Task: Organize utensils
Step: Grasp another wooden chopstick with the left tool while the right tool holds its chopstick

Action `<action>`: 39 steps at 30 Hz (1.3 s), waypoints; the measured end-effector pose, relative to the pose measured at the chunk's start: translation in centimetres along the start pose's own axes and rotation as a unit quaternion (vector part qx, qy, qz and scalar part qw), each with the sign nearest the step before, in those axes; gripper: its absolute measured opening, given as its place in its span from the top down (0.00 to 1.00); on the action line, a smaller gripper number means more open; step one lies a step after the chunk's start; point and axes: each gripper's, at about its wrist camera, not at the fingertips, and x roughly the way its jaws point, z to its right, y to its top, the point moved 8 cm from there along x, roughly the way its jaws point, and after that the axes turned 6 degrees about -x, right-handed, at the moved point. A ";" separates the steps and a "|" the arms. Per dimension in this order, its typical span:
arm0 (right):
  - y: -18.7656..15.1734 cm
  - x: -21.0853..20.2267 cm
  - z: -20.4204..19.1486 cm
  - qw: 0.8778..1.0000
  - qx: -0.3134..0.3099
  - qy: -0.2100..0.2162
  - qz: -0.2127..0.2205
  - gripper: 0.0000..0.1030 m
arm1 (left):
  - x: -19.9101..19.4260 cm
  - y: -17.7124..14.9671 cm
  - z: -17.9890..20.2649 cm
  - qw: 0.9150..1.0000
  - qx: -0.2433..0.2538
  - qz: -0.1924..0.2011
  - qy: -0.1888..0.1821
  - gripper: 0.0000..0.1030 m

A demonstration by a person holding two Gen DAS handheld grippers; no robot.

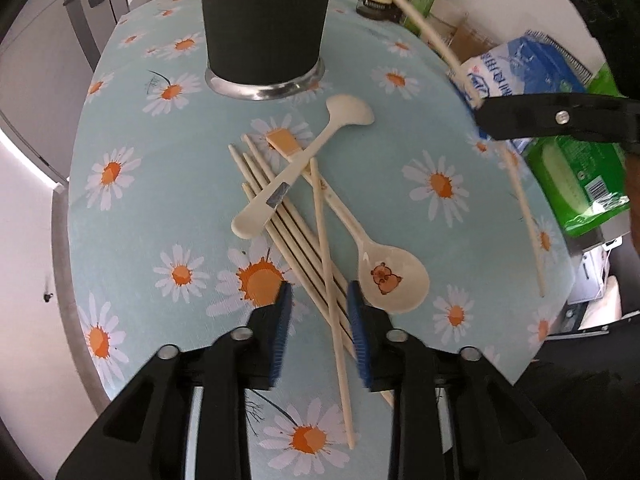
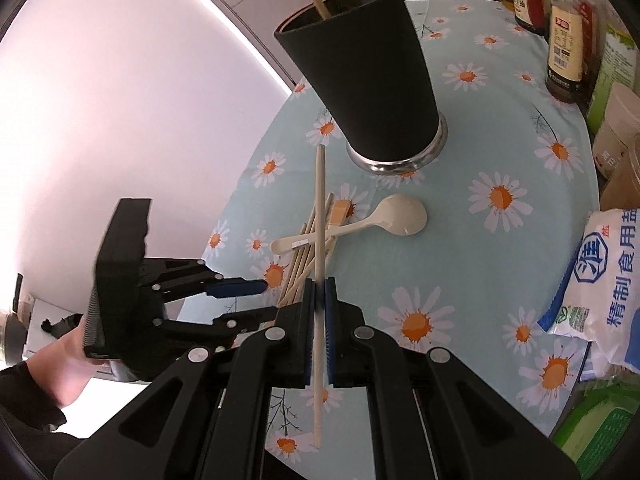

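Observation:
A dark utensil cup (image 1: 264,20) with a metal base stands at the back of the daisy tablecloth; it also shows in the right wrist view (image 2: 372,76), with one chopstick inside. A pile of chopsticks (image 1: 288,224) lies mid-table, crossed by a plain cream spoon (image 1: 304,160) and a bear-print spoon (image 1: 388,276). My left gripper (image 1: 320,304) is open, low over the near ends of the chopsticks. My right gripper (image 2: 319,292) is shut on a cream chopstick (image 2: 319,208), held above the table; it also shows in the left wrist view (image 1: 480,120).
Sauce bottles (image 2: 564,40) stand at the back right. A blue and white salt bag (image 2: 608,280) and green packages (image 1: 576,184) crowd the right edge. The table edge (image 1: 64,240) runs along the left, beside a white cabinet.

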 end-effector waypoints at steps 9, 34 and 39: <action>-0.8 -1.2 1.0 1.000 0.014 0.014 0.016 0.94 | 0.5 0.3 0.8 0.999 0.027 -0.017 0.026 0.84; -1.0 -1.0 1.0 1.000 0.015 0.025 0.010 0.94 | 1.0 0.4 0.6 0.999 0.026 -0.022 0.032 0.96; -1.0 -0.8 0.9 1.000 0.010 0.022 0.009 0.94 | 0.2 0.7 0.4 1.000 0.010 -0.005 0.022 0.96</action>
